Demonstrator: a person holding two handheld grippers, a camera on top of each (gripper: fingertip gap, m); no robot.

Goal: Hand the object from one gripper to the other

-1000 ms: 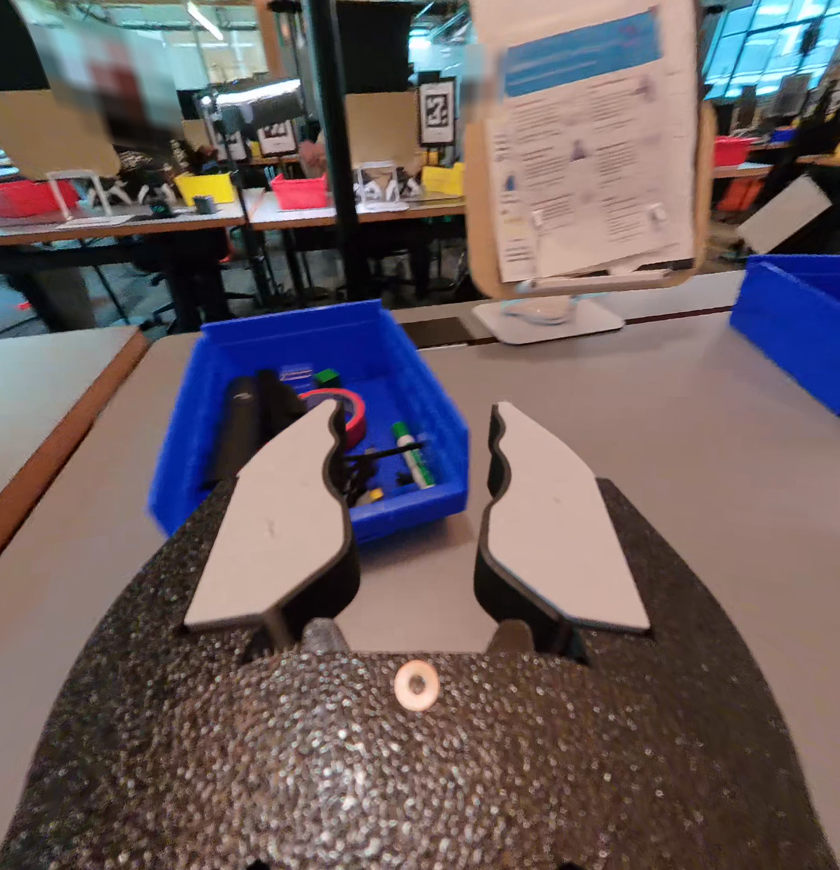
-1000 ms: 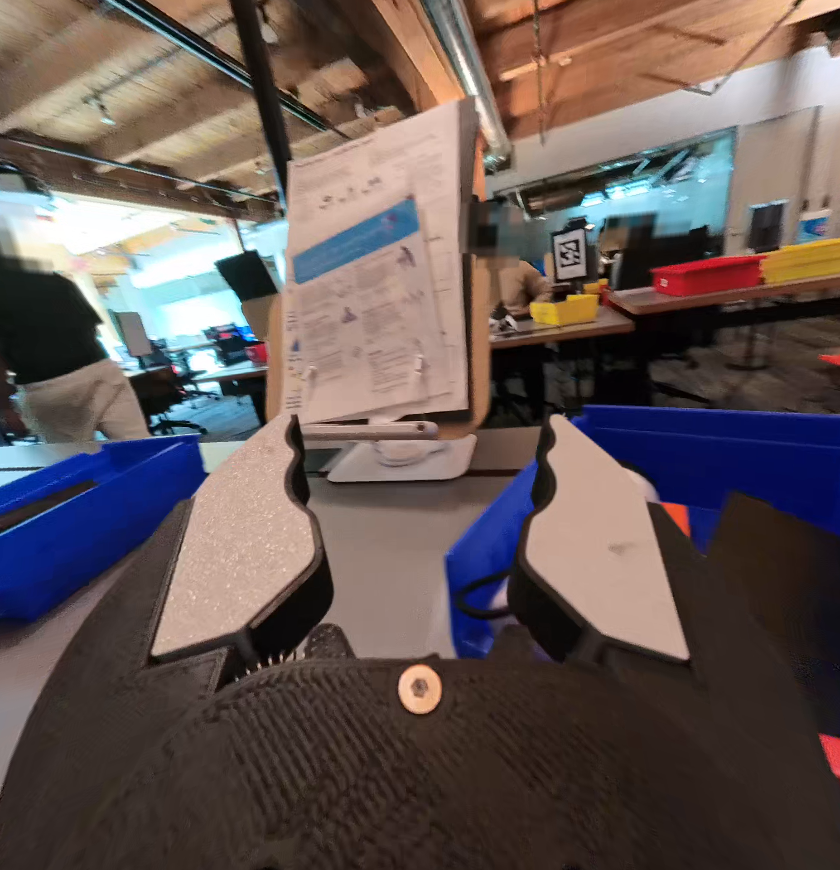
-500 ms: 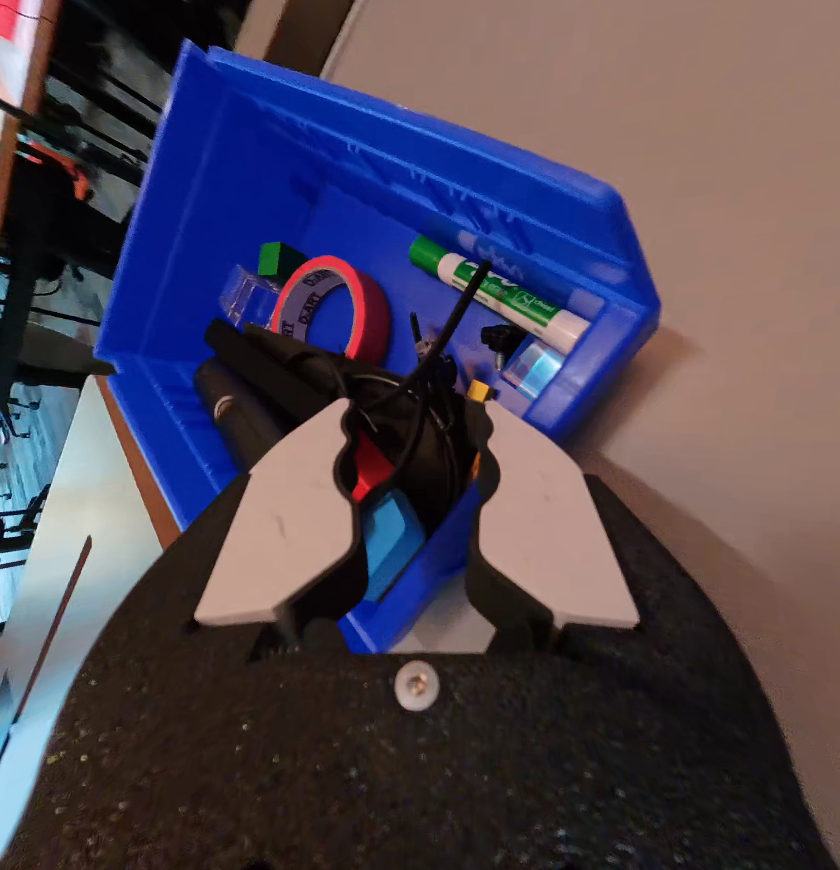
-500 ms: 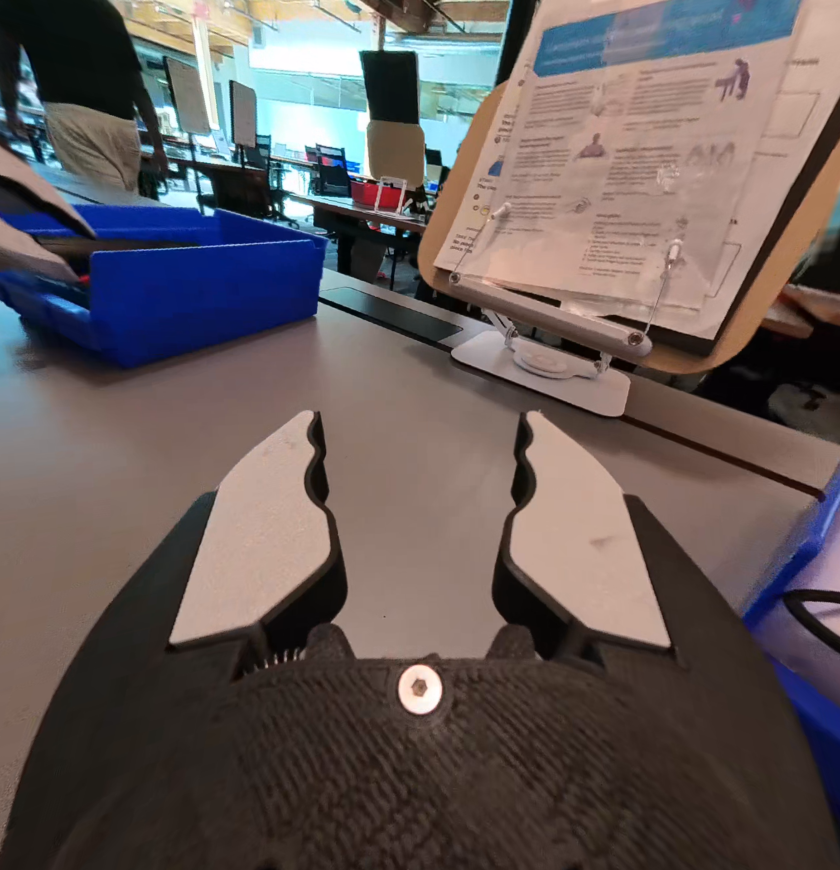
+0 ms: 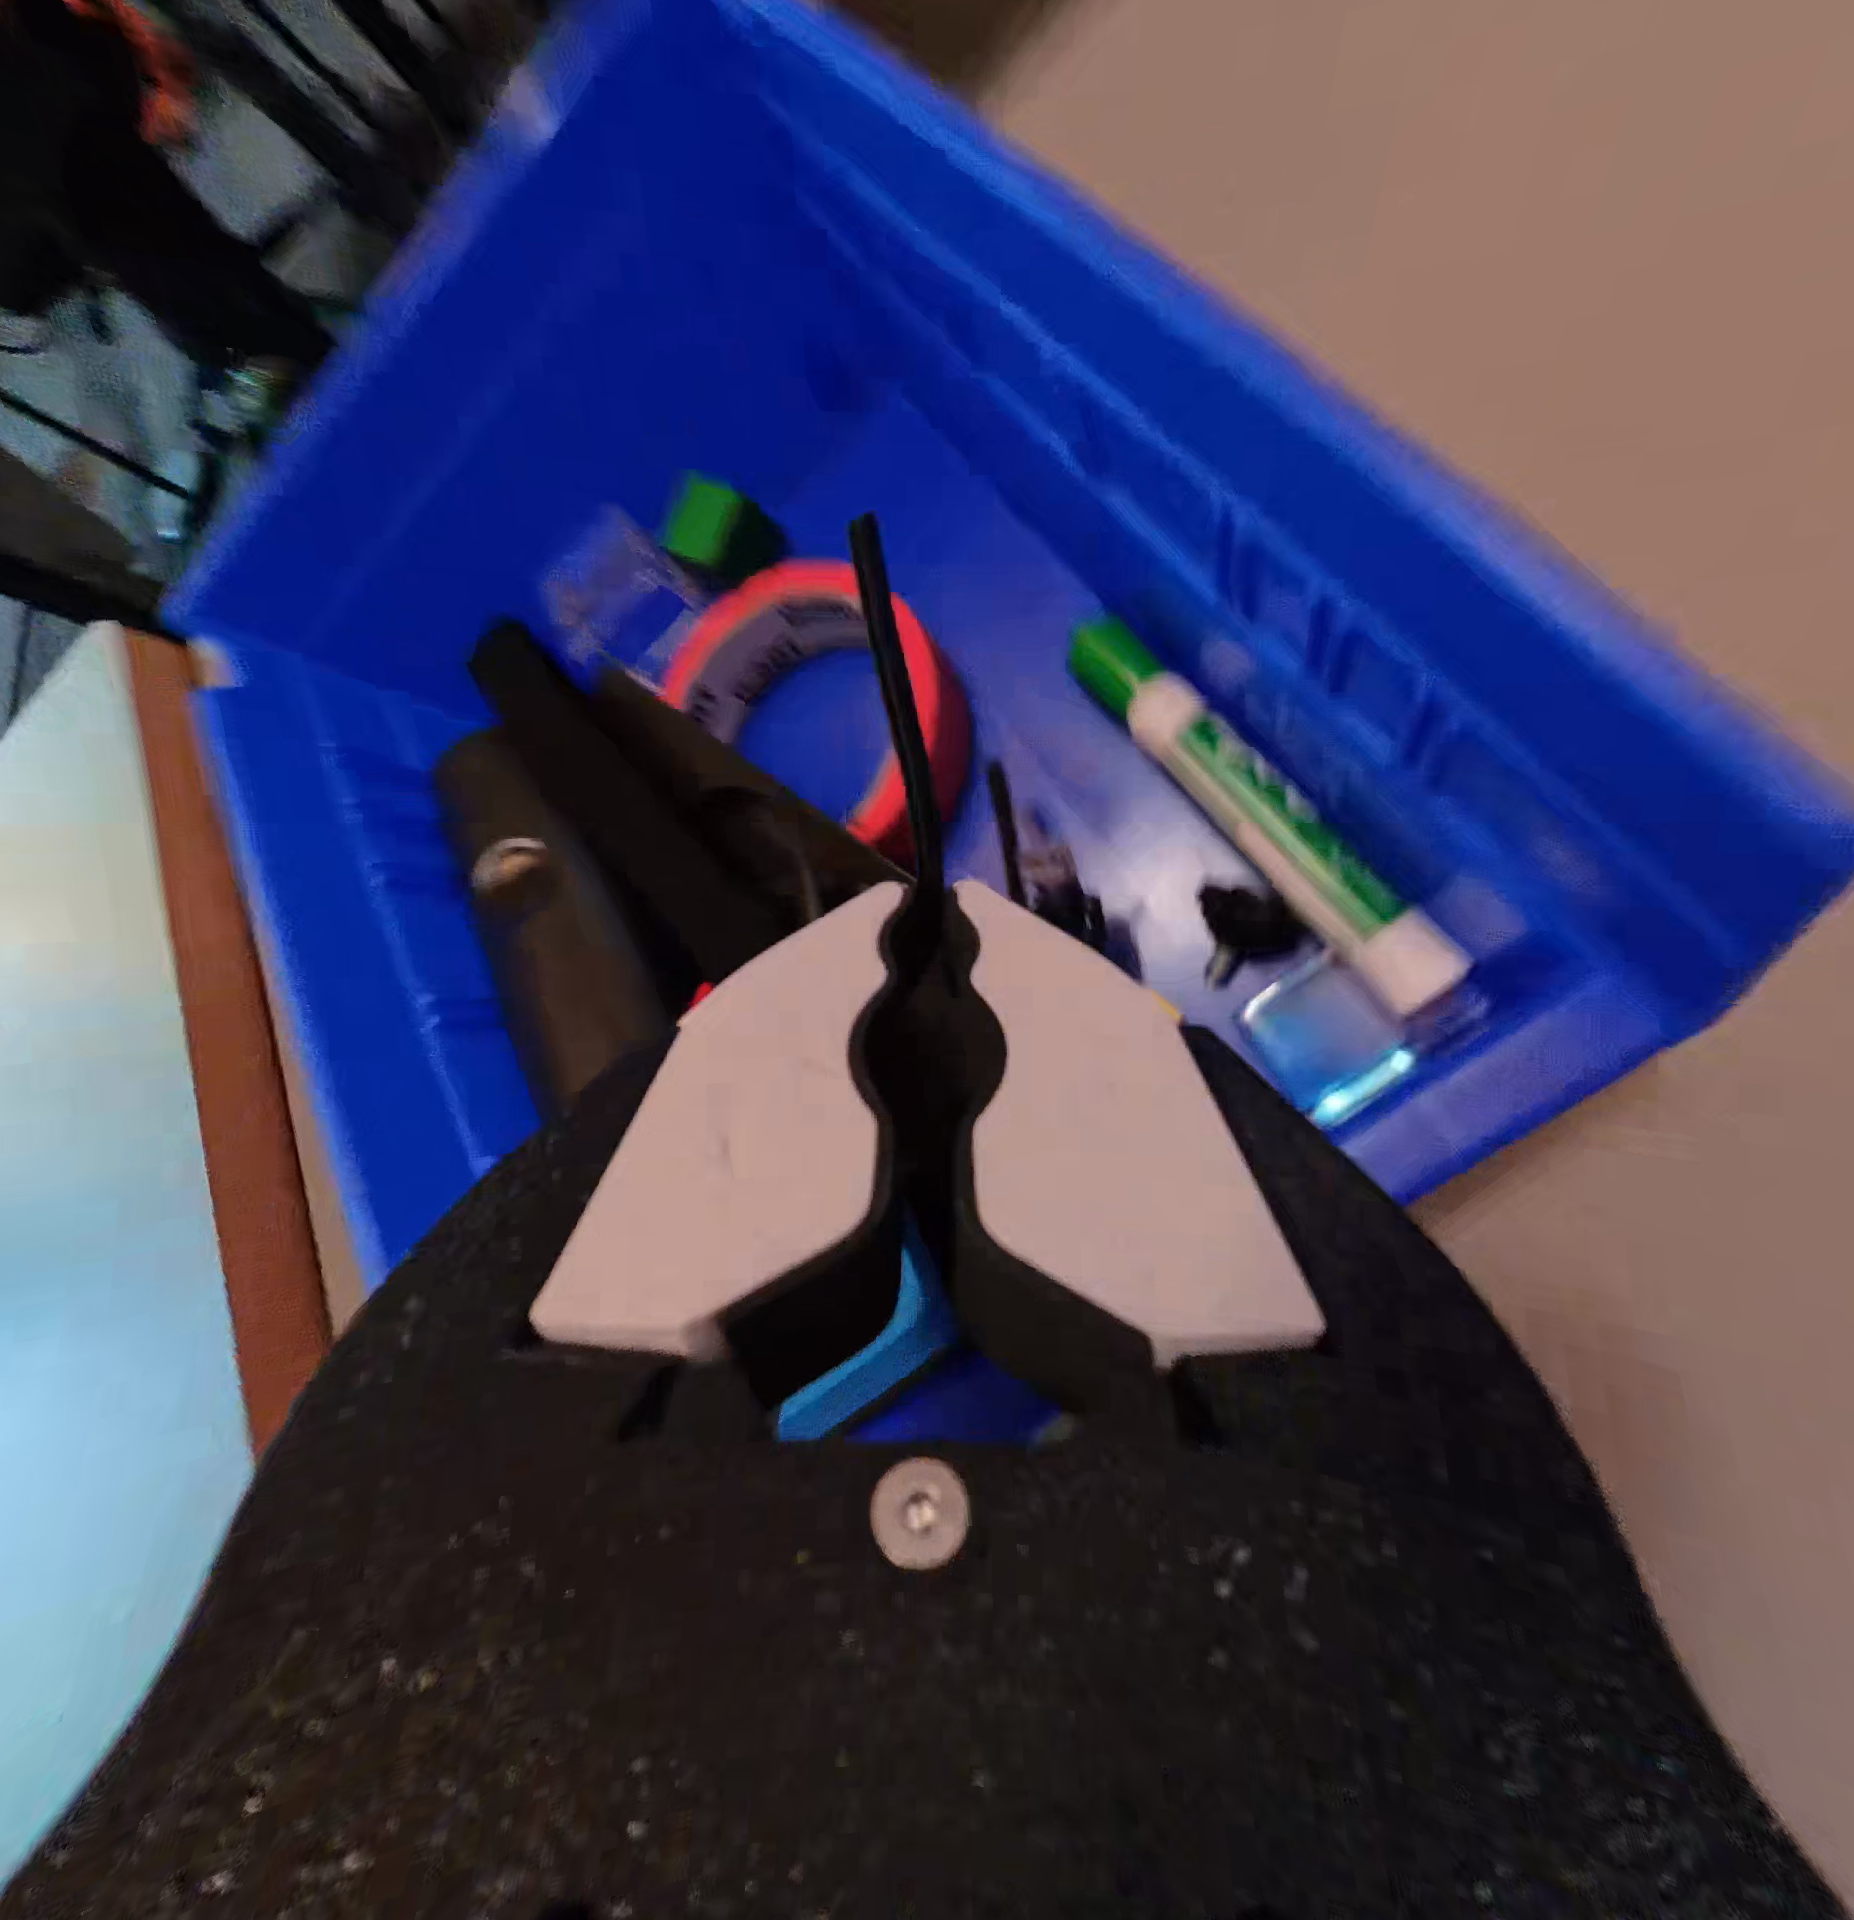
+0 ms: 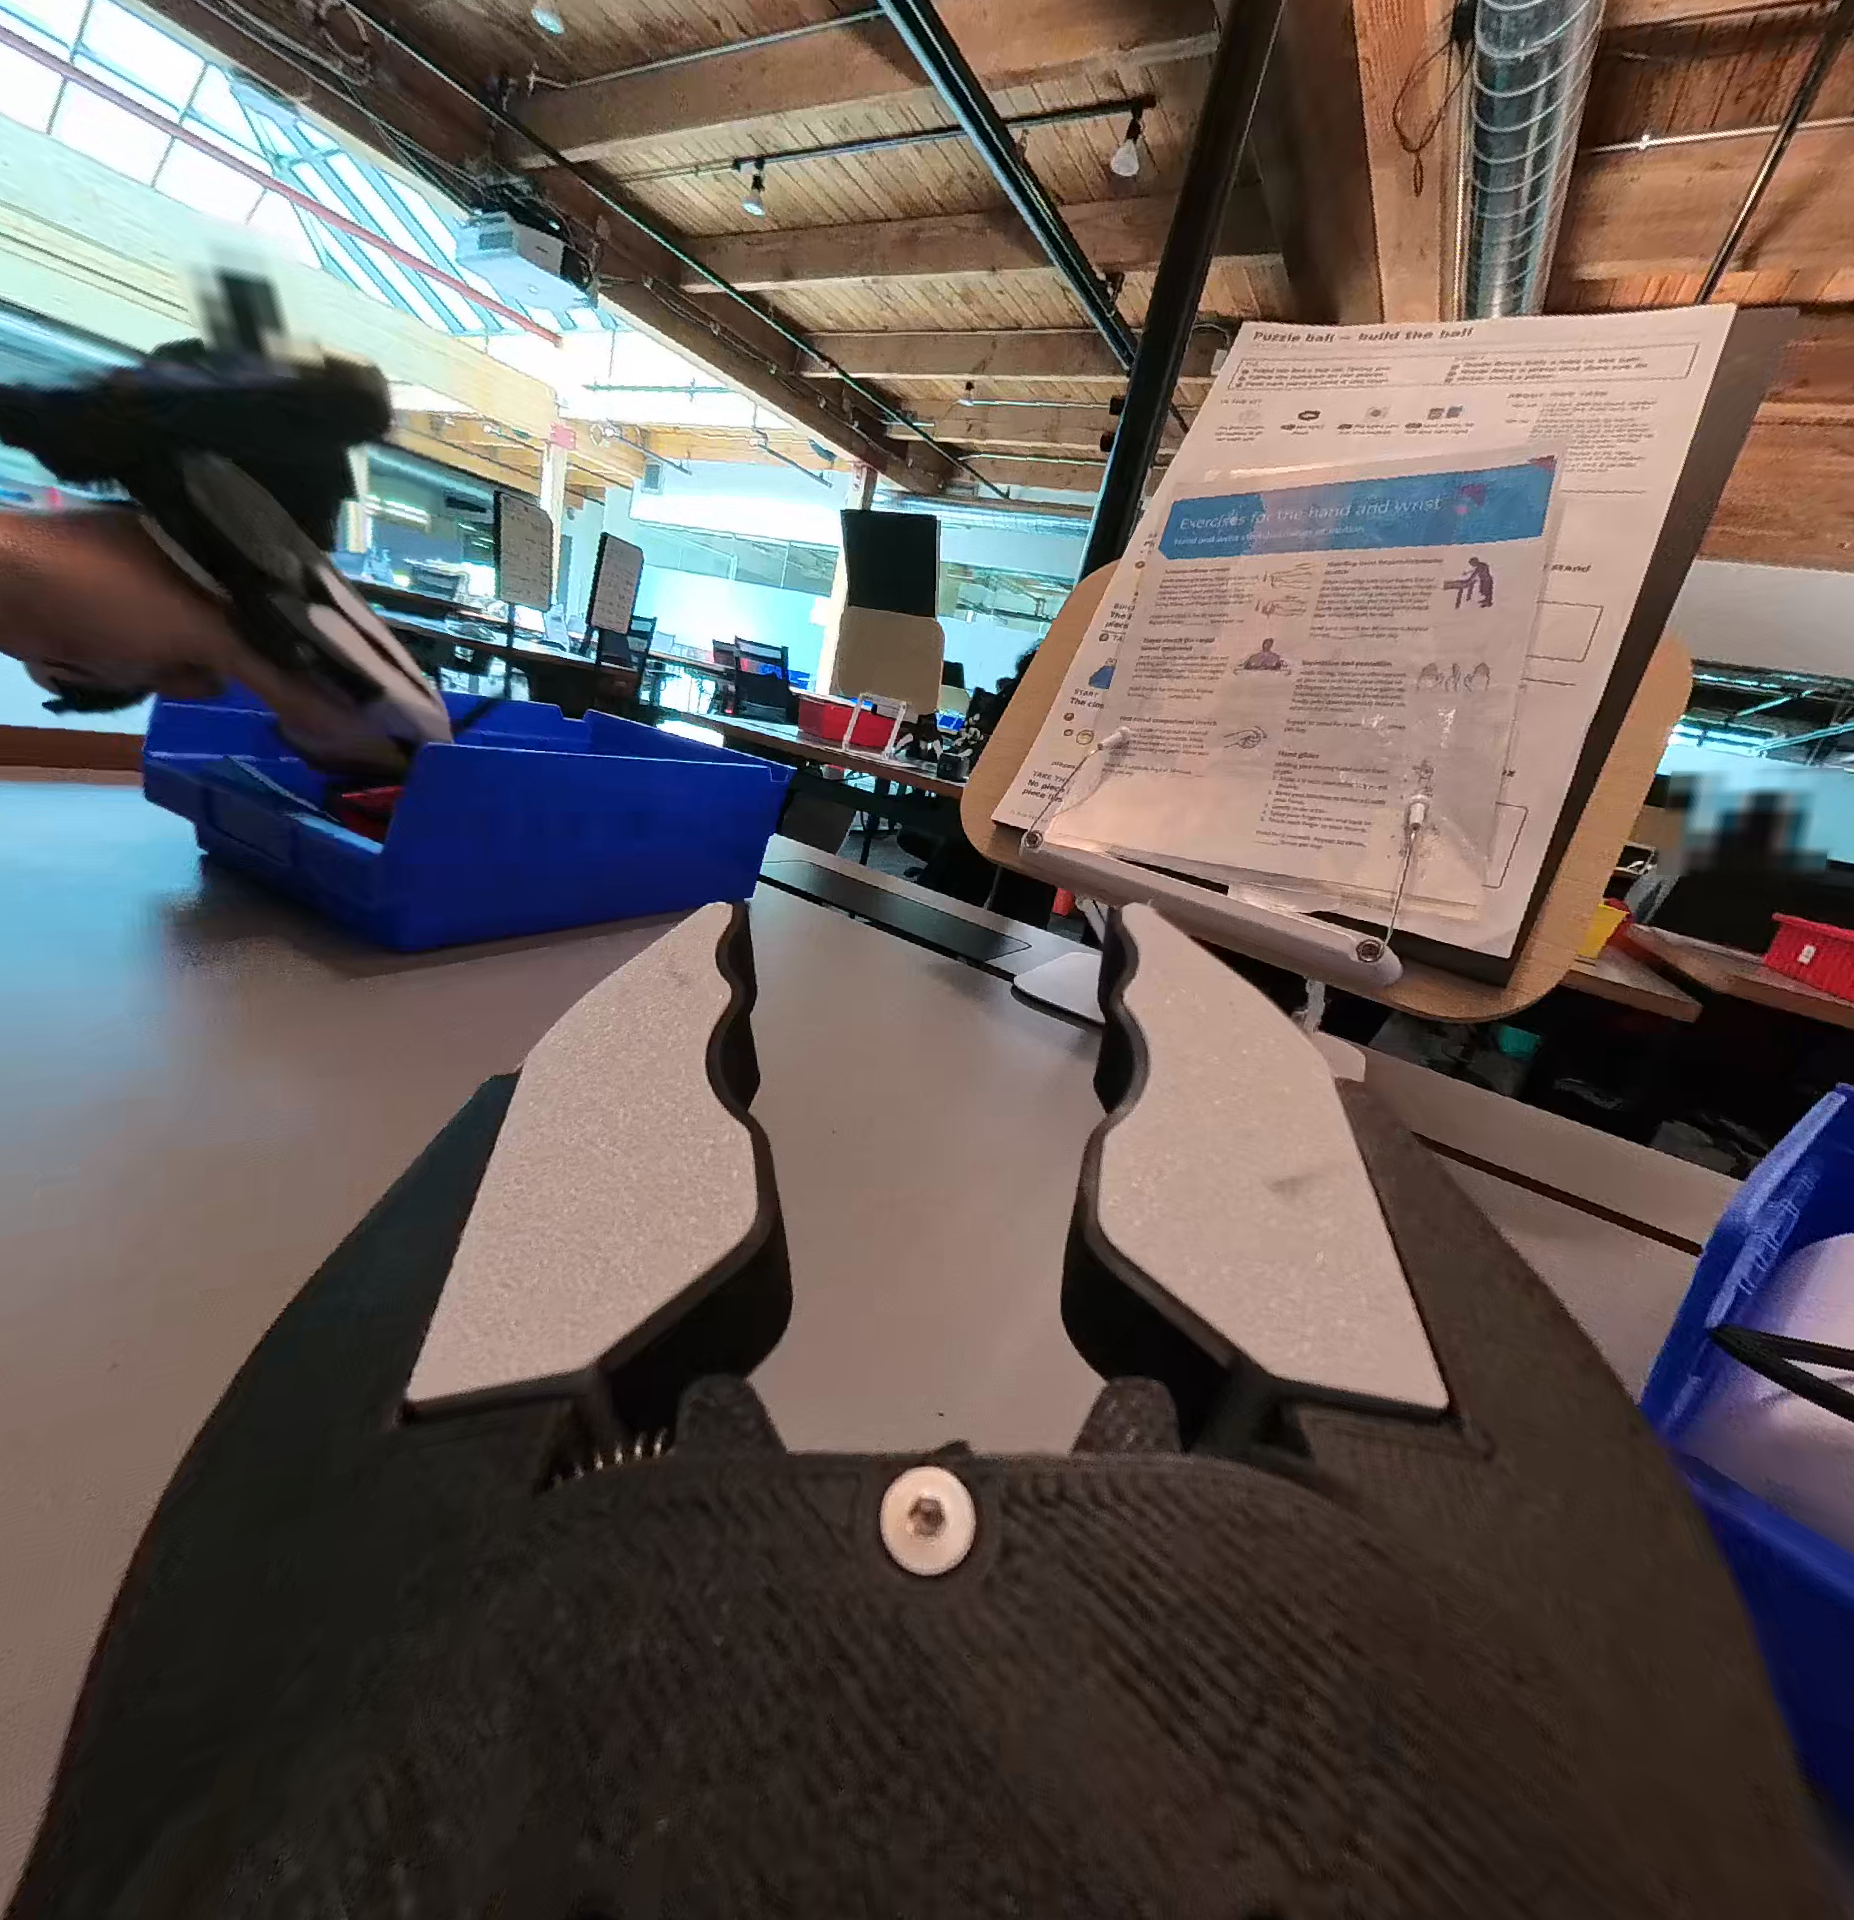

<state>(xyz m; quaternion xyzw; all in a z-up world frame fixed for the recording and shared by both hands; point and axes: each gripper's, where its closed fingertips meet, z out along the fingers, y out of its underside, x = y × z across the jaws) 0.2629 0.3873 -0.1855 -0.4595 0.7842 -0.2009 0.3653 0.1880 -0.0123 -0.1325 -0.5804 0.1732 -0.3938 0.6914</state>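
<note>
My left gripper [image 5: 928, 894] is inside the blue bin [image 5: 1006, 312], shut on a thin black cable [image 5: 892, 665] that sticks up past its fingertips. The rest of the cable is hidden under the fingers. In the right wrist view the left gripper [image 6: 383, 707] dips into the same bin [image 6: 549, 842] at the far left. My right gripper [image 6: 928, 925] is open and empty, low over the grey table [image 6: 279, 1039], well apart from the bin.
The bin also holds a red tape roll [image 5: 933, 707], a green marker [image 5: 1266, 821], a black tool [image 5: 549, 914] and small blocks. A document stand [image 6: 1318, 675] stands at the back. A second blue bin [image 6: 1775, 1299] sits at my right gripper's right. About 40 cm separates my left fingertips from my right.
My left gripper has tipped down into the bin and shut on the black cable. My right gripper has swung left and stayed open.
</note>
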